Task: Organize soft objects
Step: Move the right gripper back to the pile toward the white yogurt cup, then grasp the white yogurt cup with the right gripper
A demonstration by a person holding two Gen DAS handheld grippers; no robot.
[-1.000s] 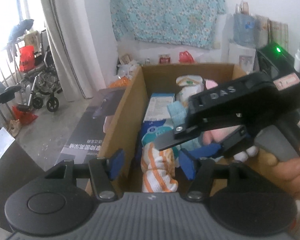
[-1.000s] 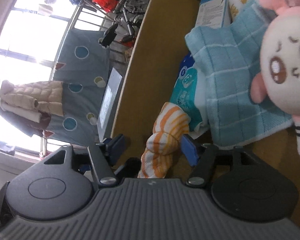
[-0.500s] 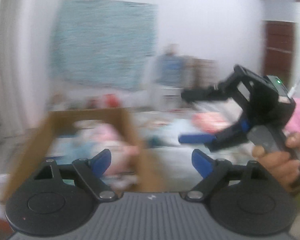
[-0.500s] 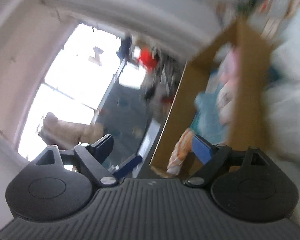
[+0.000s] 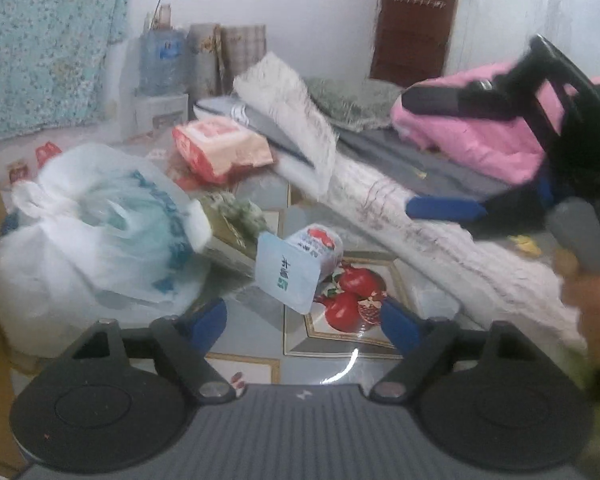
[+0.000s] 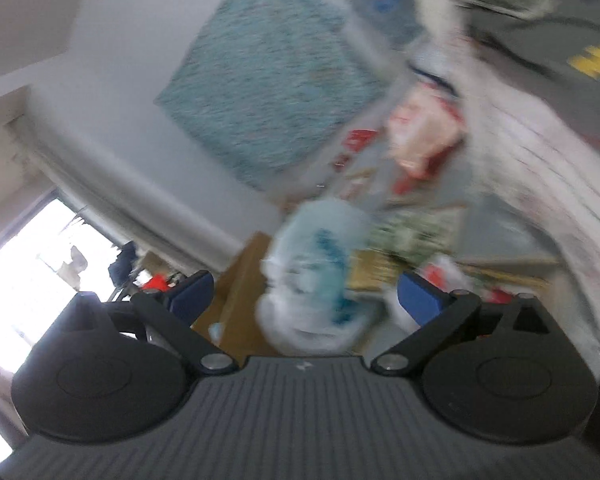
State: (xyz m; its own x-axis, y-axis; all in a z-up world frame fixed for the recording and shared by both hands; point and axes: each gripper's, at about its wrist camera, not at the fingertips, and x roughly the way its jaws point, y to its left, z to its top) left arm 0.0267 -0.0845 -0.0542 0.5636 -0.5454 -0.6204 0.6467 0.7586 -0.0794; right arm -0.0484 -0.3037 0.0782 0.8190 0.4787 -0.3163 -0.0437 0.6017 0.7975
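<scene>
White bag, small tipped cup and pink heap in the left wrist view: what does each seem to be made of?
White bag: thin plastic film, by its translucent, crinkled, knotted look. Small cup: probably plastic with a peel-off foil or film lid, judging by the flat printed seal. Pink heap: soft matte fabric, maybe quilted; blur leaves it open.

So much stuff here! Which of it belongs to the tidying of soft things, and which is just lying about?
Likely part of the job:
white plastic bag
white patterned cloth
pink fabric
red and white soft pack
cardboard box

Just lying about:
small tipped cup
water jug
floral wall cloth
</scene>
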